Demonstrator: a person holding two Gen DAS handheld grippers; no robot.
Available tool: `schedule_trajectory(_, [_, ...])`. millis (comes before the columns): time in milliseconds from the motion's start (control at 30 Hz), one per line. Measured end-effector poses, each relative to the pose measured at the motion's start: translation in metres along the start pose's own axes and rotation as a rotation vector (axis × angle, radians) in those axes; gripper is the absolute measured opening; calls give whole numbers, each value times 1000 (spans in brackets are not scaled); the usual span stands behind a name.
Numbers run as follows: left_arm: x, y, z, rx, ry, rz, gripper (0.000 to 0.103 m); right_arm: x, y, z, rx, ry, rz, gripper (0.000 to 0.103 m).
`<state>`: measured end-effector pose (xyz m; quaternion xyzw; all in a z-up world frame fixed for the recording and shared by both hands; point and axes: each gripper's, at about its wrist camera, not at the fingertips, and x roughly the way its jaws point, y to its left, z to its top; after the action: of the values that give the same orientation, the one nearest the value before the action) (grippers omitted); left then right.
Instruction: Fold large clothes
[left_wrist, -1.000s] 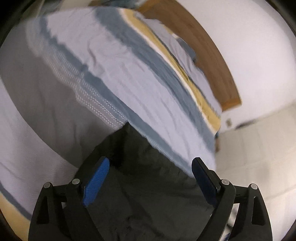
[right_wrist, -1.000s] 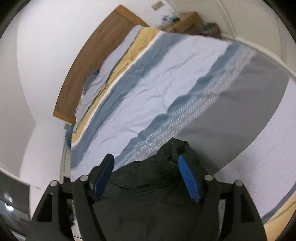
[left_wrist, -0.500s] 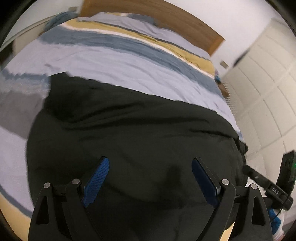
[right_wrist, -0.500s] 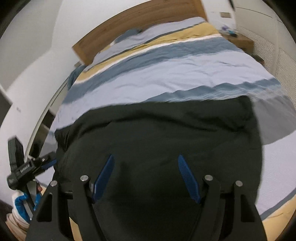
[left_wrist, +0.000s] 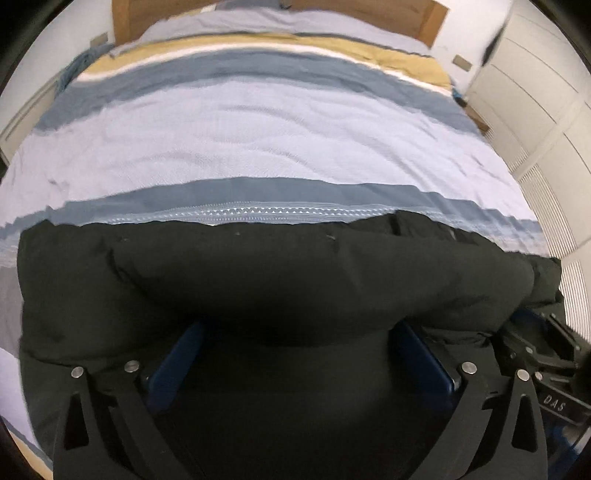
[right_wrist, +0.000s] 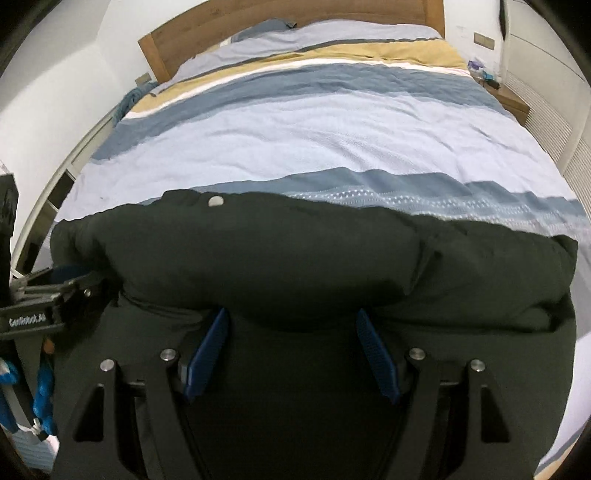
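My left hand-held gripper (left_wrist: 297, 332) has its blue pads spread wide, both tips tucked under a puffy fold of the black jacket (left_wrist: 295, 273); whether they pinch any cloth I cannot tell. My right hand-held gripper (right_wrist: 291, 317) is spread likewise, tips hidden under the same fold of jacket (right_wrist: 280, 251), grip unclear. The jacket lies just ahead of and beneath both grippers, on the striped bed cover (left_wrist: 266, 140), with a pale snap button (right_wrist: 215, 201) at its far edge.
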<state>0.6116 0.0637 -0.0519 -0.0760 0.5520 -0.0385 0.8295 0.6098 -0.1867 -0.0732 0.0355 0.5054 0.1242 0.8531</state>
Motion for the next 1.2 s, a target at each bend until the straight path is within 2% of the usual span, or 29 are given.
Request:
schedule_trajectory(200, [26, 3, 11, -9, 23, 20, 102, 33, -14, 17, 28, 18, 19, 71])
schedule_trajectory(367, [29, 15, 19, -14, 25, 8, 102, 43, -29, 25, 36, 29, 42, 71])
schedule_trajectory(500, [24, 49, 17, -50, 31, 18, 102, 32, -71, 23, 69, 18, -19, 71])
schedule_trajectory(600, [20, 80, 17, -95, 41, 83, 102, 27, -110, 20, 126, 36, -81, 71])
schedule_trajectory(733, [11, 119, 17, -147, 87, 253, 102, 24, -156, 18, 170, 110, -190, 71])
schedule_trajectory(800, [-5, 127, 13, -144, 73, 322, 101, 12, -167, 16, 164, 116, -252, 71])
schedule_trajectory(833, [-13, 127, 11, -144, 57, 315, 100, 4, -168, 15, 166, 105, -261, 71])
schedule_trajectory(933, [-52, 117, -7, -134, -23, 237, 100, -25, -162, 9, 172, 38, -216, 71])
schedule_trajectory(1000, [-71, 100, -21, -104, -71, 193, 100, -45, -141, 3, 129, -4, -175, 71])
schedule_trajectory(1133, [-82, 68, -45, -66, -101, 110, 100, -65, -85, -14, 37, -43, -98, 71])
schedule_trajectory(1200, [-75, 63, -52, -46, -90, 119, 100, -66, -56, -24, 6, -54, -52, 71])
